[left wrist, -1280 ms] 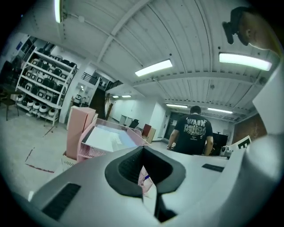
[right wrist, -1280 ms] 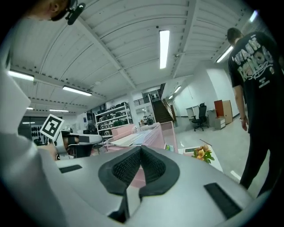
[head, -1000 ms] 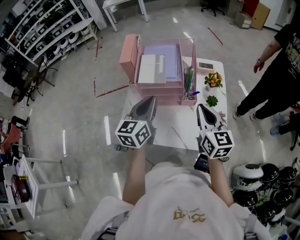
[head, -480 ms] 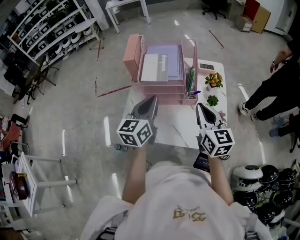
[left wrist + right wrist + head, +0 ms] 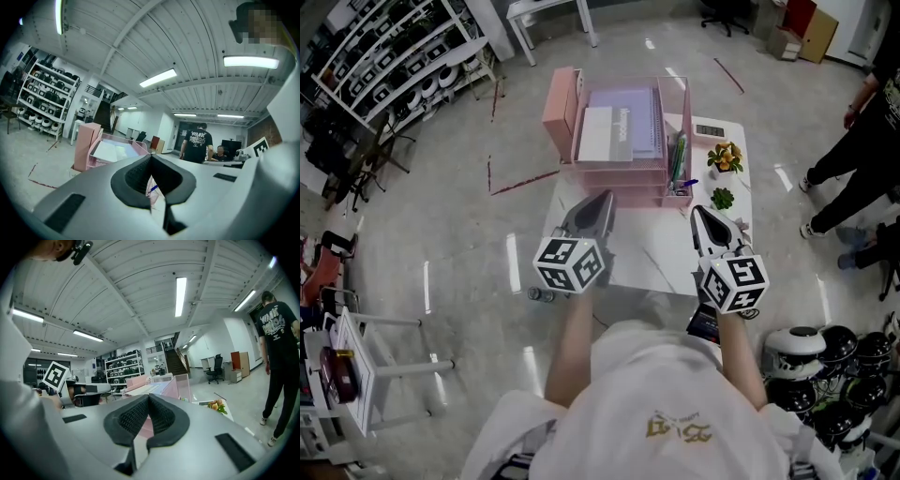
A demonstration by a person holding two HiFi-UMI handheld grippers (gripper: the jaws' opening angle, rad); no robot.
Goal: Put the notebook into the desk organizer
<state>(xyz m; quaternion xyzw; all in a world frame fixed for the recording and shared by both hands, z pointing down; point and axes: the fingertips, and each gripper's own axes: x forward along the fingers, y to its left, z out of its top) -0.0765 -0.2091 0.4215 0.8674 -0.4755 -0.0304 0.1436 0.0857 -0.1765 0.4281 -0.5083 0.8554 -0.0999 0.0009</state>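
Head view: the organizer (image 5: 558, 108) stands at 12 o'clock on the tabletop (image 5: 656, 267), and the notebook (image 5: 639, 117) lies flat in its top tray. The left tool (image 5: 605, 197) and right tool (image 5: 698, 211) hover at 6 o'clock, well apart from it.

Left gripper view: the jaws are clenched on nothing.

Right gripper view: the jaws are clenched and empty. The task looks finished, with nothing left to place.
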